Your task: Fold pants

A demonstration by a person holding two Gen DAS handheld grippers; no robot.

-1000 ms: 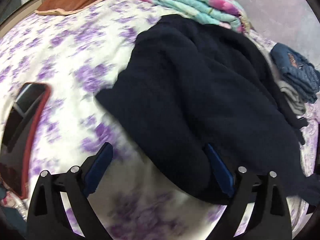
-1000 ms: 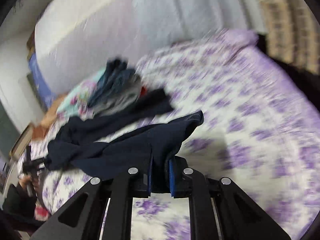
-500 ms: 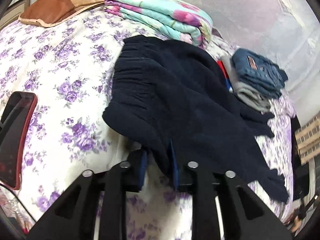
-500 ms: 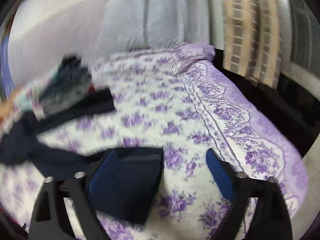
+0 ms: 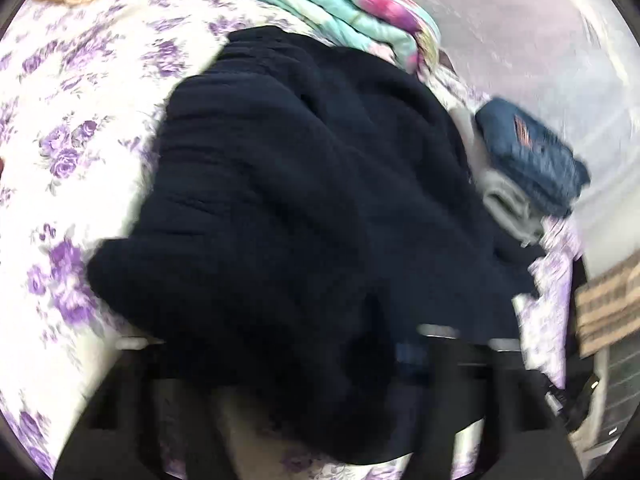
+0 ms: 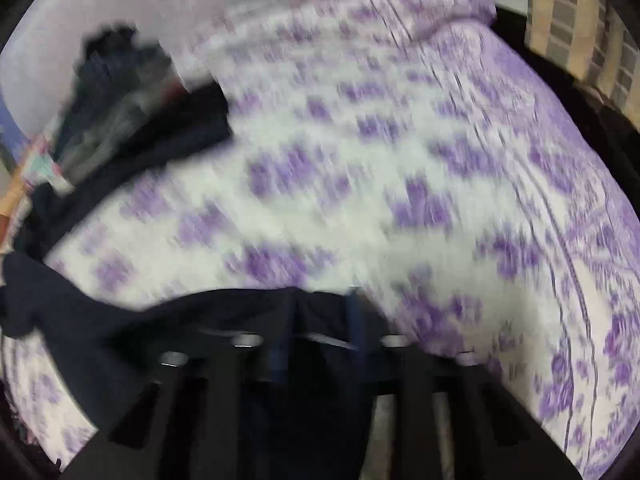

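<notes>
Pinching dark pants (image 5: 304,200) at near edges, the left gripper (image 5: 404,354) and right gripper (image 6: 320,324) are lifting them off the bed (image 6: 360,160); thick fabric may be slipping free.

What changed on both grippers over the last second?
The right gripper, shut on the dark pants a second ago, opened and let go half a second ago, and has now shut on the pants again. The left gripper went from open around the fabric to shut on it, and the pants now bunch up nearer its camera. The folded floral blanket, jeans stack and purple-flowered bedspread stayed put.
</notes>
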